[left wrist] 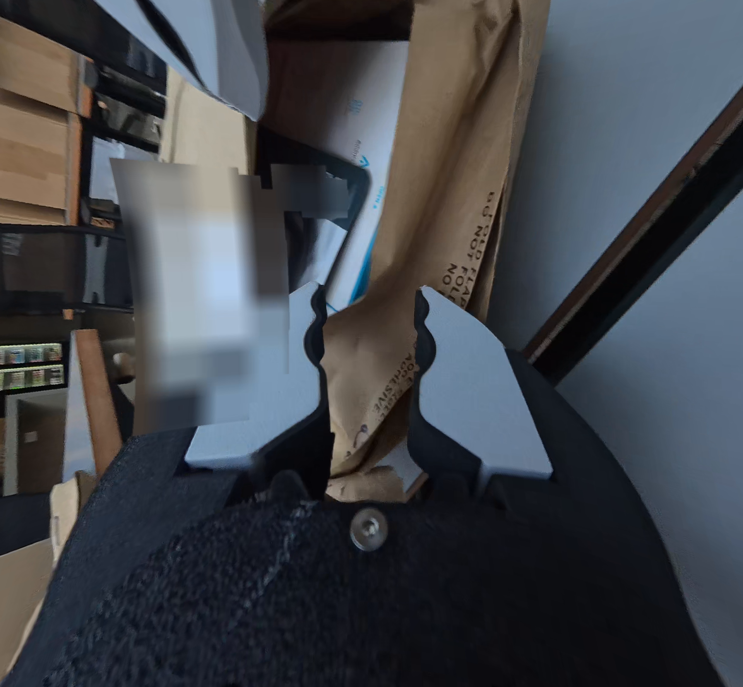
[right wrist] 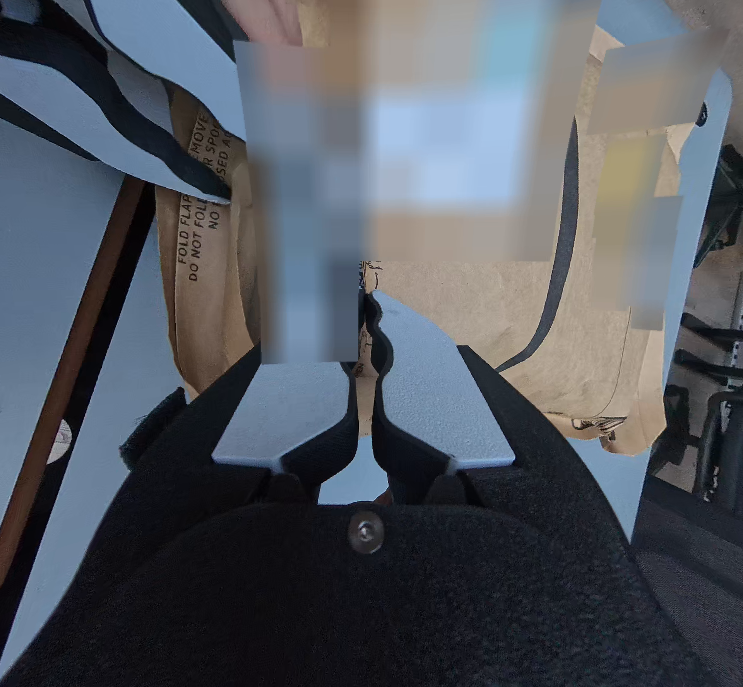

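Observation:
A crumpled brown paper mailer (left wrist: 450, 145) stands open over a white table (left wrist: 643, 104). My left gripper (left wrist: 370, 293) has the mailer's printed flap bunched between its fingers and grips it. It also shows in the right wrist view (right wrist: 219, 195), tips on that flap. My right gripper (right wrist: 364, 297) is closed to a narrow slit on the mailer's paper (right wrist: 462, 326). It shows in the left wrist view (left wrist: 251, 112) at the edge of the mailer's mouth. Inside the mouth sit a white printed pack (left wrist: 362, 104) and a black-edged item (left wrist: 358, 193).
The table's dark edge (left wrist: 643, 249) runs diagonally at the right. Wooden shelves (left wrist: 32, 125) and dark bins stand at the left. A hand (right wrist: 265, 4) shows at the top of the right wrist view. A black office chair (right wrist: 715, 386) stands past the table's right edge. About 9 cm separates my left fingertips from my right.

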A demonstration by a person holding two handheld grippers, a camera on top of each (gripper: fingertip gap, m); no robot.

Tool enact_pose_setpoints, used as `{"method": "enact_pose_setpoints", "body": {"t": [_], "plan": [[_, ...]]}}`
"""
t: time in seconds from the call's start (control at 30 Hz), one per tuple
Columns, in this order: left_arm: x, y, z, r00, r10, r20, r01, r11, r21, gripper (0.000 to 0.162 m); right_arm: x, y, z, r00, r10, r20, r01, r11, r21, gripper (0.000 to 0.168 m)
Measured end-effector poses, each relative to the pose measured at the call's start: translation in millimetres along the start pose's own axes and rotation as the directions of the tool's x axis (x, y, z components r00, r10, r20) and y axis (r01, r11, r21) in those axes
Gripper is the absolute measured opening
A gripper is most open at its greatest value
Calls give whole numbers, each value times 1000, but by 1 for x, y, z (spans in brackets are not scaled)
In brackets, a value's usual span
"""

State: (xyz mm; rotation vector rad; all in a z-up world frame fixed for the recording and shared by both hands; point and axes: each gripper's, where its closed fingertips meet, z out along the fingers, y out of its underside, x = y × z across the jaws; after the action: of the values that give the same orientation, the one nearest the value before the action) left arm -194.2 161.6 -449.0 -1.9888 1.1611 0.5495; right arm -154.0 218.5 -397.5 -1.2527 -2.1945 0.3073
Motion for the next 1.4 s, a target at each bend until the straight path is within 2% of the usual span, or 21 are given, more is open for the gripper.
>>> {"method": "enact_pose_setpoints", "body": {"t": [0.1, 0.23, 0.27, 0.33, 0.37, 0.4, 0.47, 0.53, 0.57, 0.6, 0.7, 0.8, 0.87, 1.0, 1.03, 1.07, 1.1, 1.17, 1.23, 1.33, 1.4], "plan": [[-32, -5, -7, 990, 66, 123, -70, 997, 25, 43, 3, -3, -4, 999, 37, 5, -37, 999, 15, 0], [-47, 3, -10, 980, 140, 142, -137, 990, -26, 36, 8, -8, -10, 992, 123, 23, -124, 992, 39, 0], [-49, 9, -15, 987, 100, 129, -95, 995, -39, 36, 10, -9, -12, 992, 126, 18, -127, 991, 44, 0], [-54, 26, -24, 984, -153, 90, 160, 983, -84, 45, 12, -10, -15, 990, 139, 5, -139, 989, 51, 0], [-58, 32, -29, 943, -321, 91, 329, 940, -92, 52, 14, -12, -17, 989, 150, -3, -150, 987, 57, 0], [-60, 36, -34, 856, -511, 80, 517, 849, -109, 58, 15, -13, -18, 987, 161, -11, -160, 985, 67, 0], [-63, 31, -37, 560, -827, 43, 826, 554, -107, 75, 16, -16, -20, 982, 189, -21, -187, 979, 81, 0], [-75, 27, -34, 325, -941, 90, 945, 319, -76, 88, 15, -18, -19, 977, 212, -23, -209, 974, 94, 0], [-82, 26, -32, 265, -956, 127, 964, 261, -48, 90, 16, -20, -19, 975, 223, -24, -219, 970, 101, 0], [-84, 29, -28, 245, -951, 187, 970, 241, -41, 91, 16, -22, -20, 972, 234, -23, -230, 967, 109, 0], [-65, 59, -11, 311, -882, 354, 949, 268, -167, 91, 18, -26, -20, 969, 245, -19, -241, 963, 119, 0], [-72, 73, -7, 345, -831, 436, 938, 320, -132, 86, 14, -26, -17, 975, 223, -13, -220, 968, 120, 0], [-83, 77, -9, 345, -814, 468, 934, 344, -90, 74, 16, -33, -17, 970, 242, -18, -237, 961, 142, 0], [-82, 82, -8, 481, -741, 469, 871, 467, -155, 45, 14, -42, -13, 973, 231, -27, -225, 963, 149, 0], [-84, 82, -11, 506, -724, 469, 855, 494, -160, 31, 14, -45, -12, 973, 231, -27, -225, 962, 154, 0], [-85, 83, -15, 528, -701, 479, 840, 515, -172, 6, 14, -49, -11, 971, 236, -30, -229, 960, 160, 0], [-82, 87, -18, 547, -696, 465, 829, 526, -189, 0, 16, -52, -11, 970, 243, -35, -234, 958, 168, 0], [-78, 92, -16, 520, -751, 407, 852, 491, -182, 0, 14, -53, -8, 964, 266, -11, -260, 949, 177, 0], [-79, 95, -17, 527, -754, 393, 848, 500, -178, 0, 8, -52, -3, 965, 264, 1, -260, 949, 180, 0], [-86, 99, -24, 441, -822, 362, 894, 439, -92, 0, 0, -54, 3, 954, 291, 64, -298, 939, 170, 0], [-89, 102, -27, 403, -852, 334, 911, 407, -63, 0, 3, -65, 1, 970, 243, 21, -243, 949, 202, 11]]}}
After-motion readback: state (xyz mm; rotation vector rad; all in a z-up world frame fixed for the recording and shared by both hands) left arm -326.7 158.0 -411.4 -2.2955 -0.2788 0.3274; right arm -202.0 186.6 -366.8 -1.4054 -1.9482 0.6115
